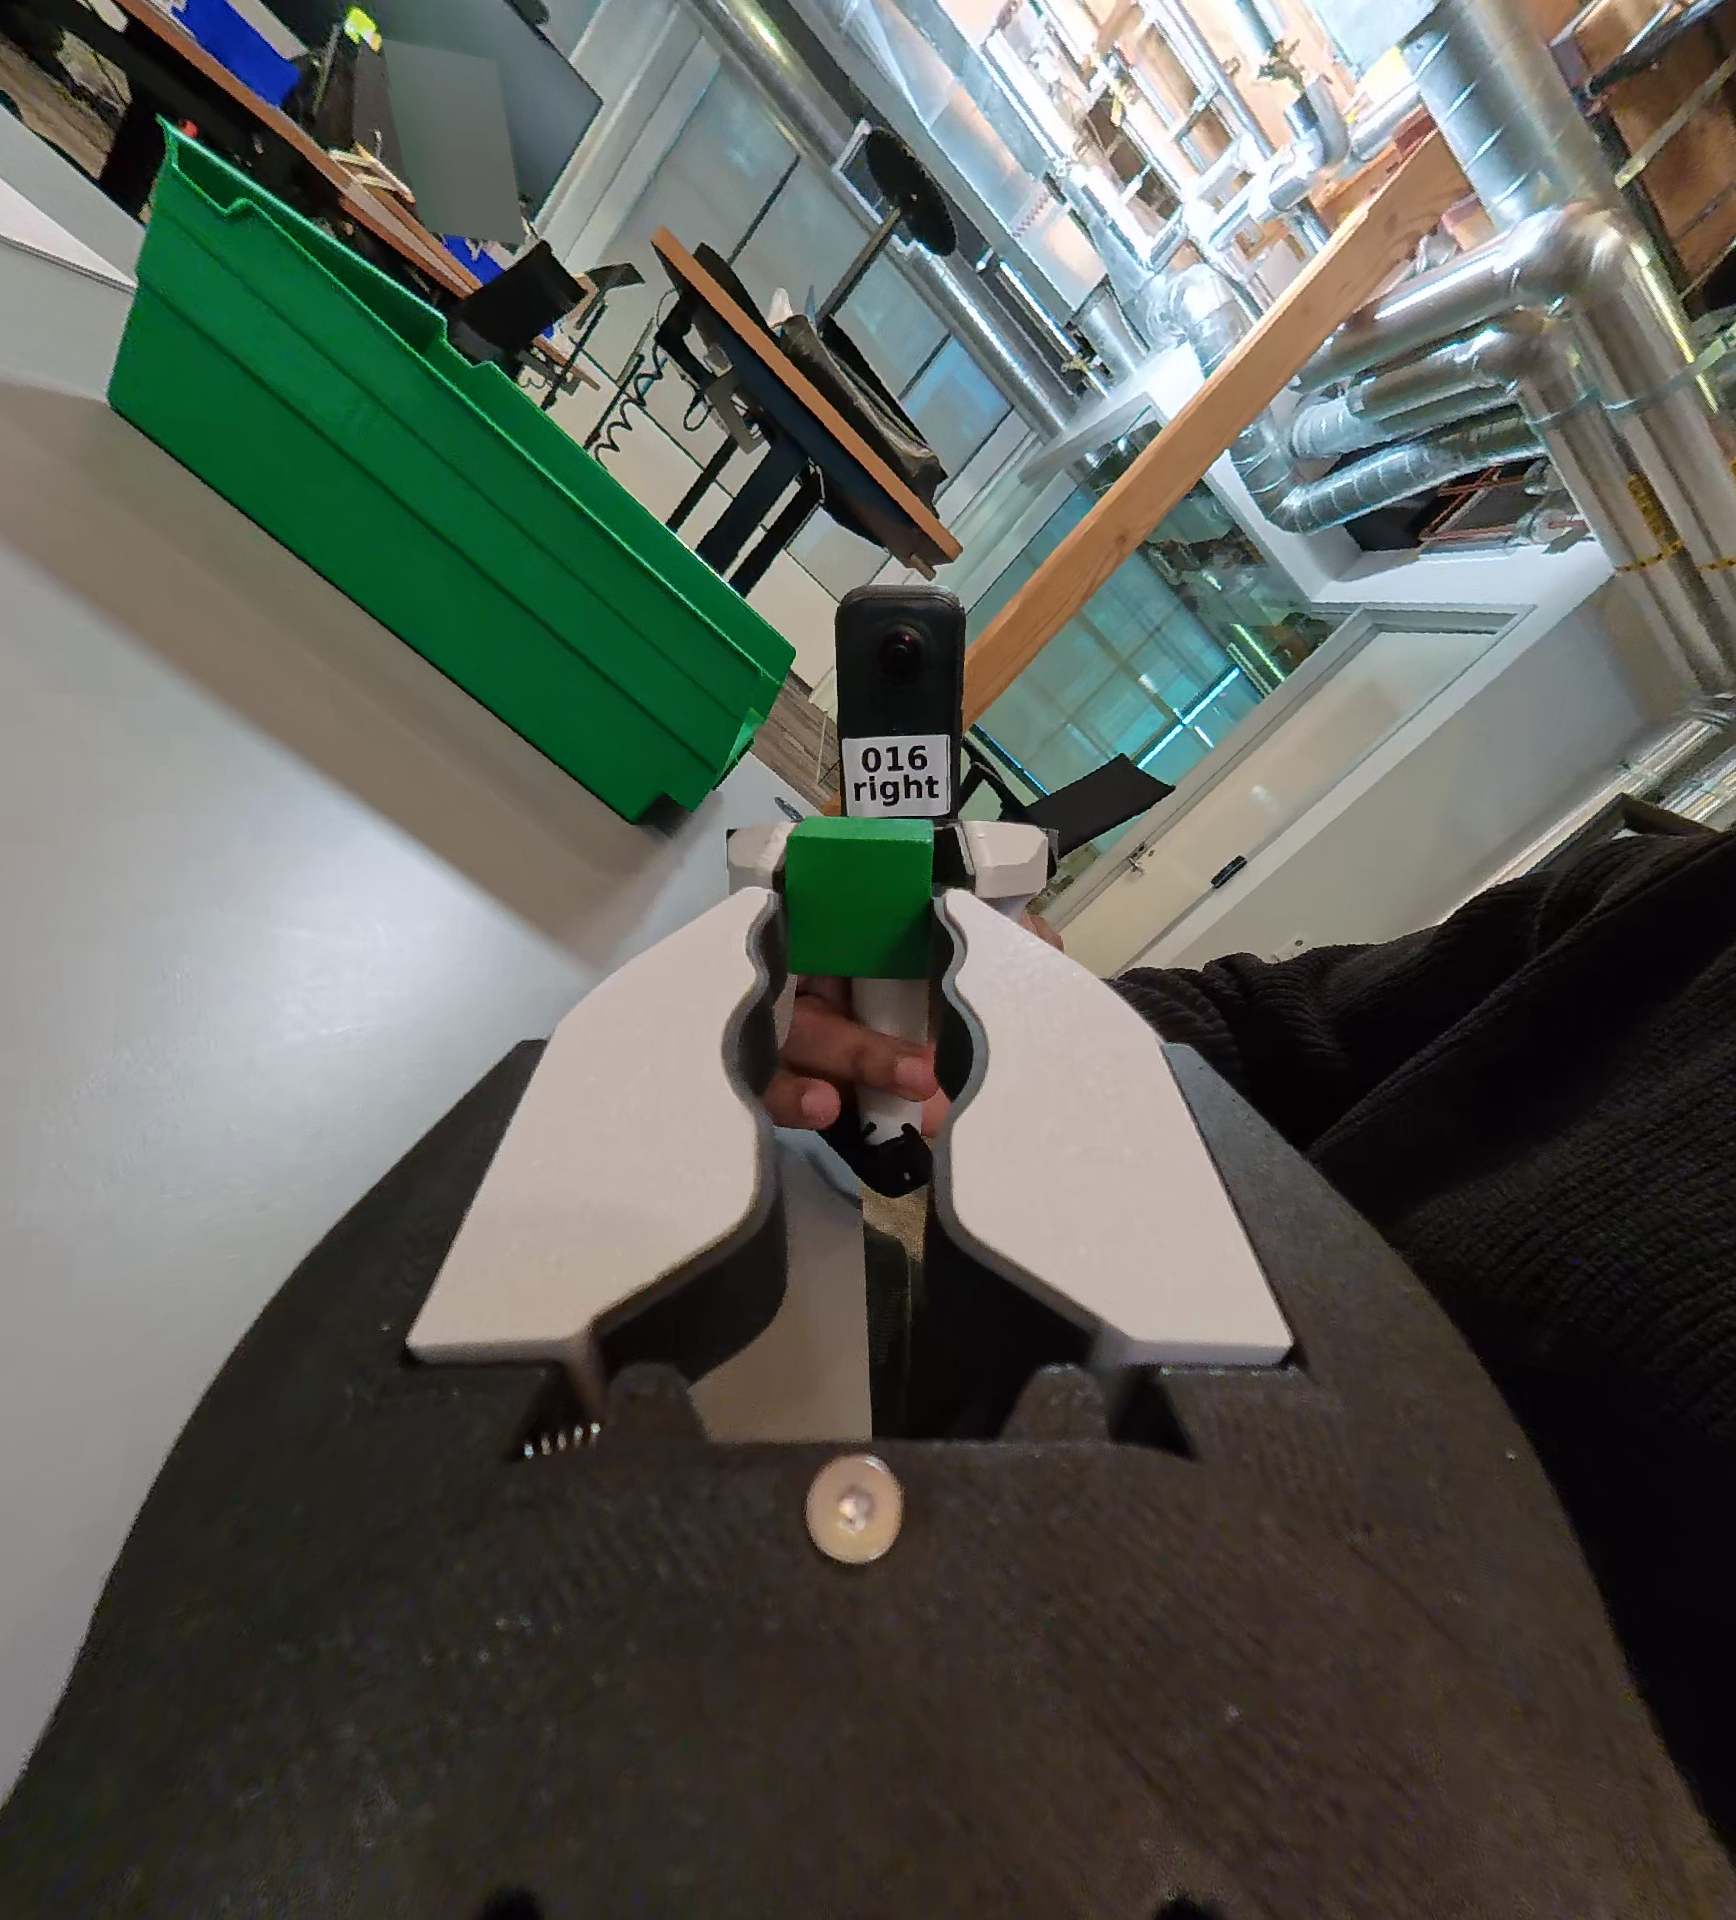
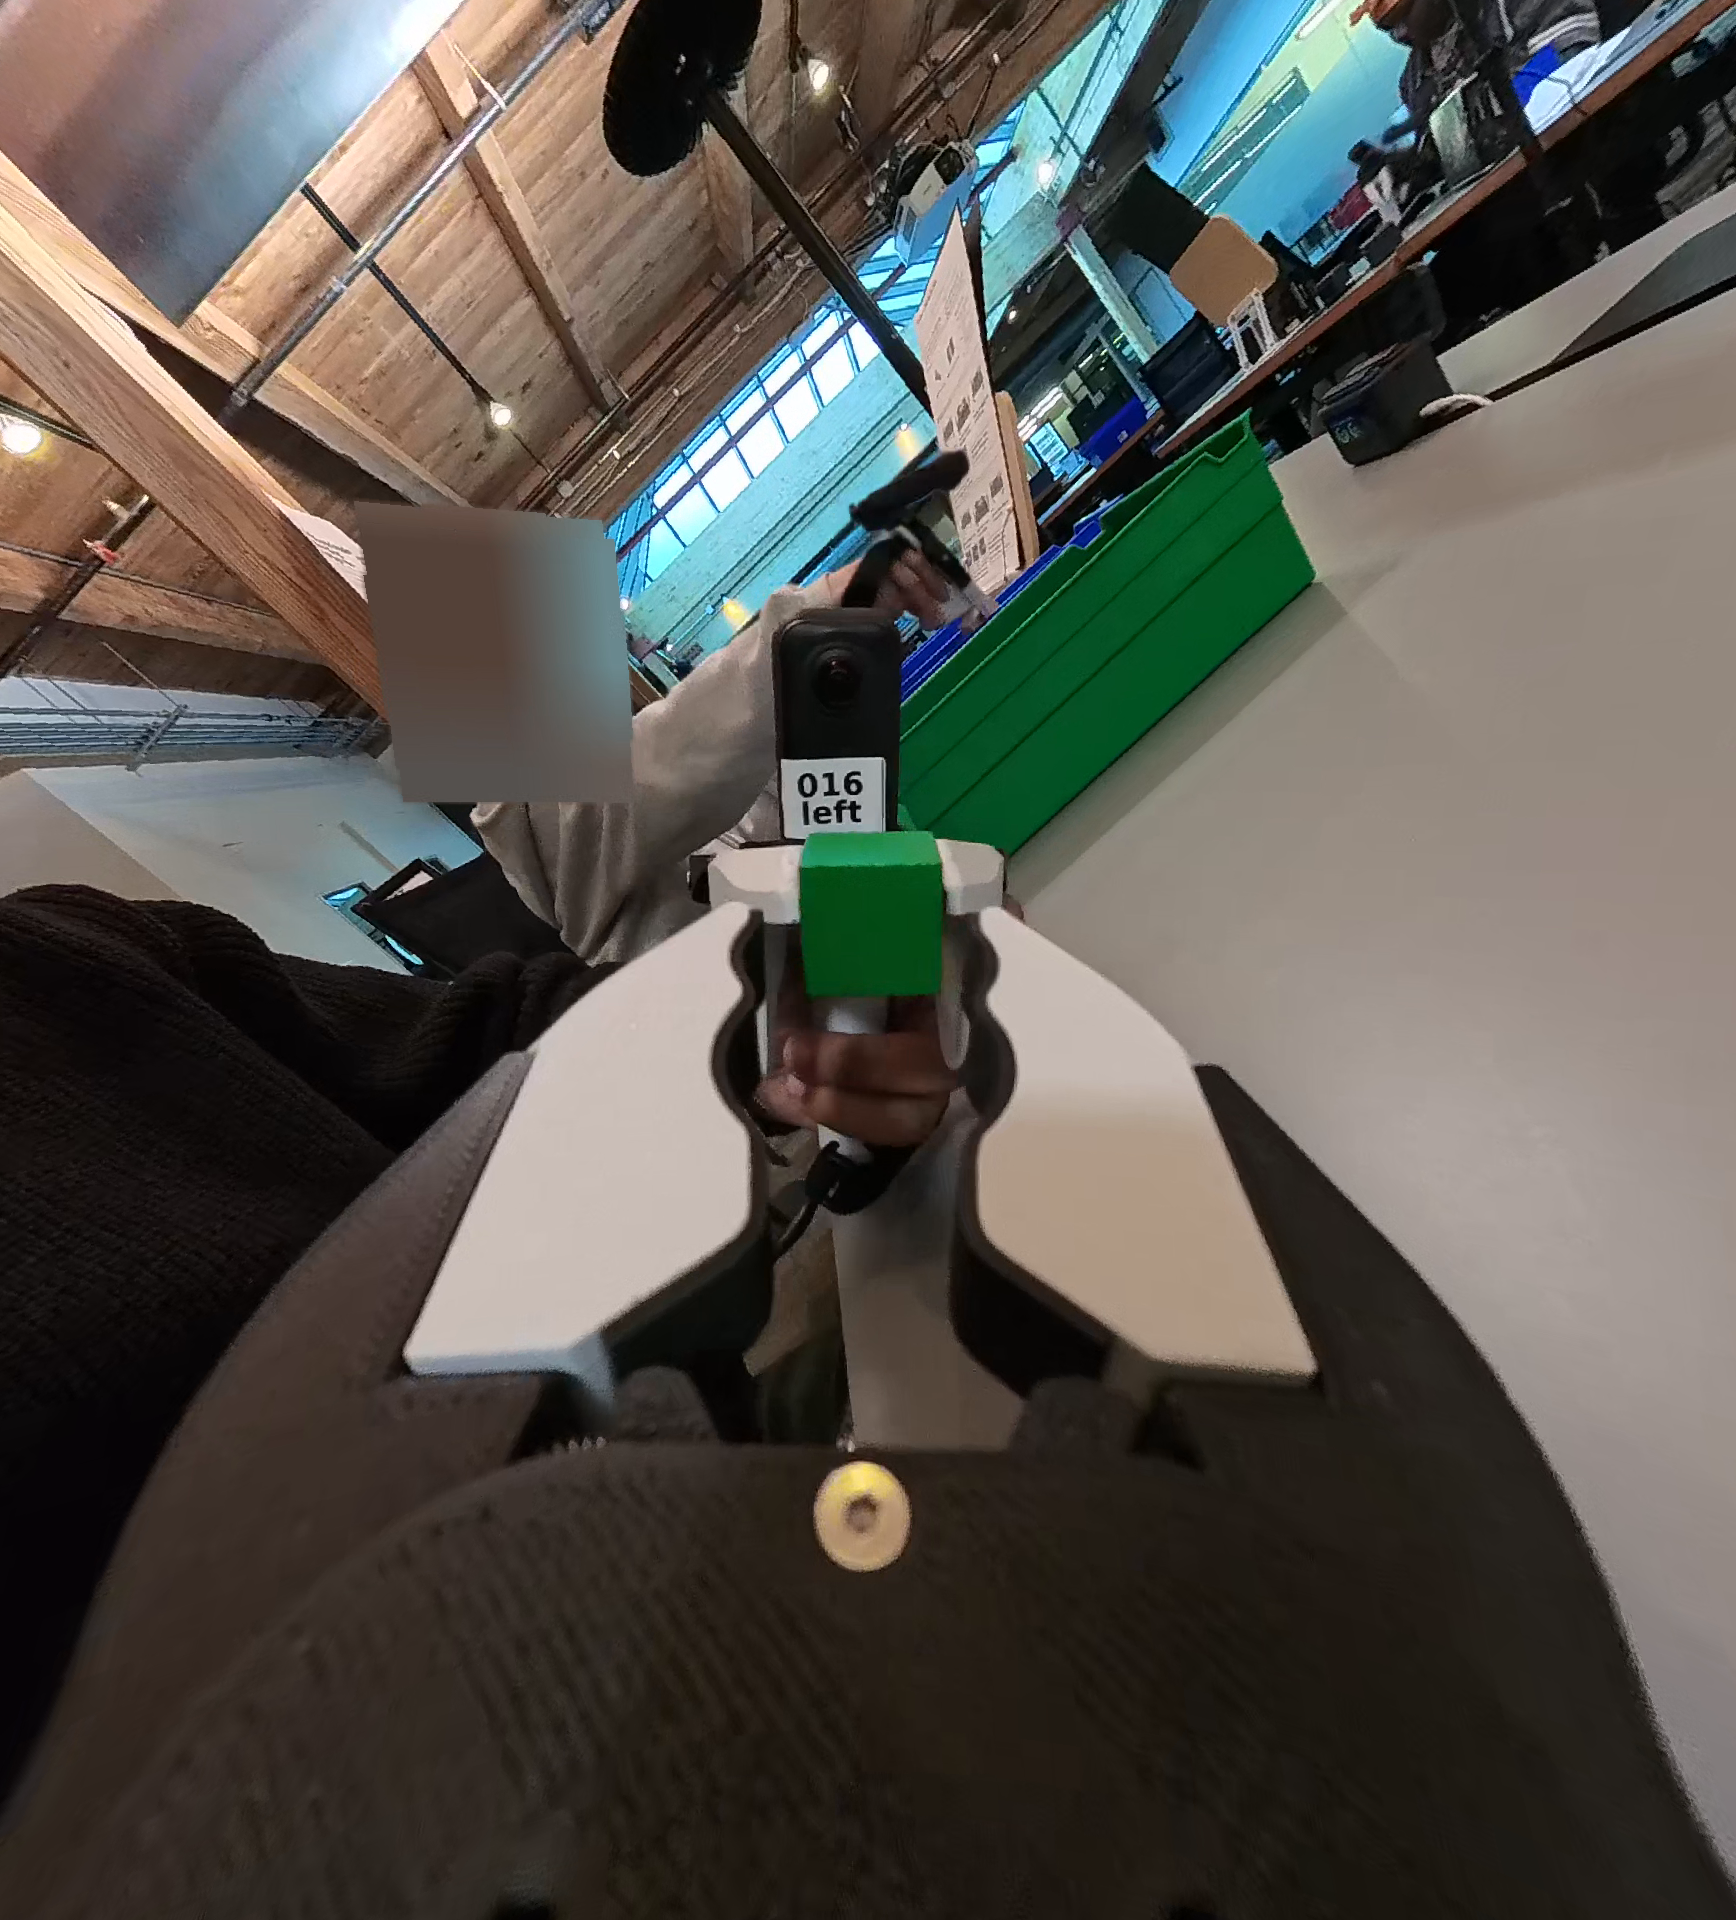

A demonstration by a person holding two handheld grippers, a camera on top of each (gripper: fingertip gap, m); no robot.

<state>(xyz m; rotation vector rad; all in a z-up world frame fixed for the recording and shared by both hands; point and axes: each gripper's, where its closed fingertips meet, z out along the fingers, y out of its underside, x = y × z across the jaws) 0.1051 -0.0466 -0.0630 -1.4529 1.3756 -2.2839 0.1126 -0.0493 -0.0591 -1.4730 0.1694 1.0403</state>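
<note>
Green cube [image 1: 859,899] is pinched at the tips of my left gripper [image 1: 859,930]. Its two white fingers [image 1: 635,1091] press the cube from both sides, so the jaws stand narrow and hold it. In the right wrist view my right gripper [image 2: 869,940] closes on the same cube from the opposite side, also narrow, and the two grippers point at each other with the cube between them. The cube is in the air, beside the near edge of the counter [image 1: 168,935], not resting on it.

Just behind the cube I see my hand [image 1: 843,1070] around the white handle of the other gripper, and above it a black camera [image 1: 900,675] with a white label. My black knitted sleeve [image 1: 1518,1143] fills the side away from the counter.

Farther, a long green bin [image 1: 428,468] stands on the counter along its far edge. A small black object [image 2: 1383,405] sits beyond the bin, on the same counter. Behind, a person in a grey sleeve [image 2: 677,790] holds up a dark device.
</note>
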